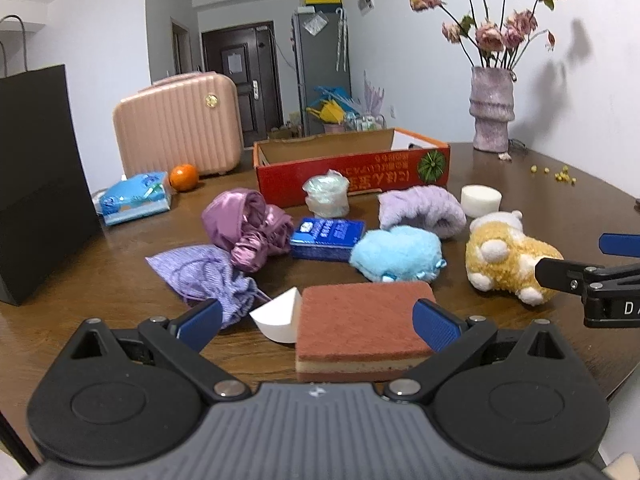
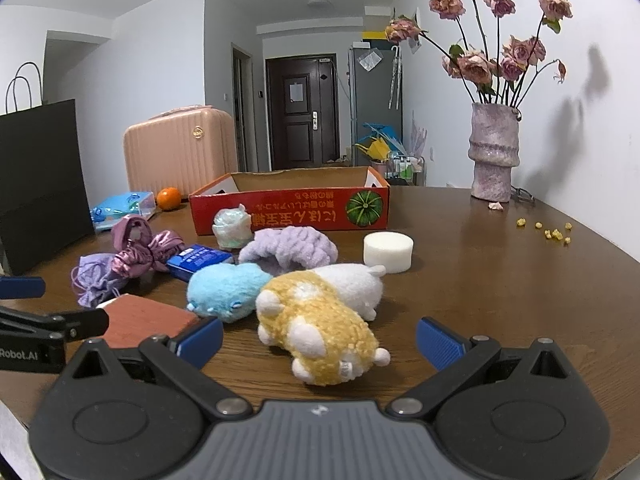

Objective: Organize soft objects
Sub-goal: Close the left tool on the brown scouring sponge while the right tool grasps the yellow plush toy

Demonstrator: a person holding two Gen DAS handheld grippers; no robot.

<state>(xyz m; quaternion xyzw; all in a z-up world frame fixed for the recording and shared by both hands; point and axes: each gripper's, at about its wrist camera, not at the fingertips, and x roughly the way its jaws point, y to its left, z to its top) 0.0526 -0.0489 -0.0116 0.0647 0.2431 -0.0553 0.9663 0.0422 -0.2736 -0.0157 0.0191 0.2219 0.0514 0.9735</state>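
The left claw (image 1: 316, 324) is spread wide over the near table (image 1: 520, 184) edge, its blue pads flanking a rust-red sponge (image 1: 360, 320) without pinching it. The right claw (image 2: 320, 338) is likewise spread around the yellow-and-white plush (image 2: 320, 320), lying on its side. Bare wood stays open to the right. Behind the soft clutter sits the red cardboard box (image 2: 288, 208), open-topped.
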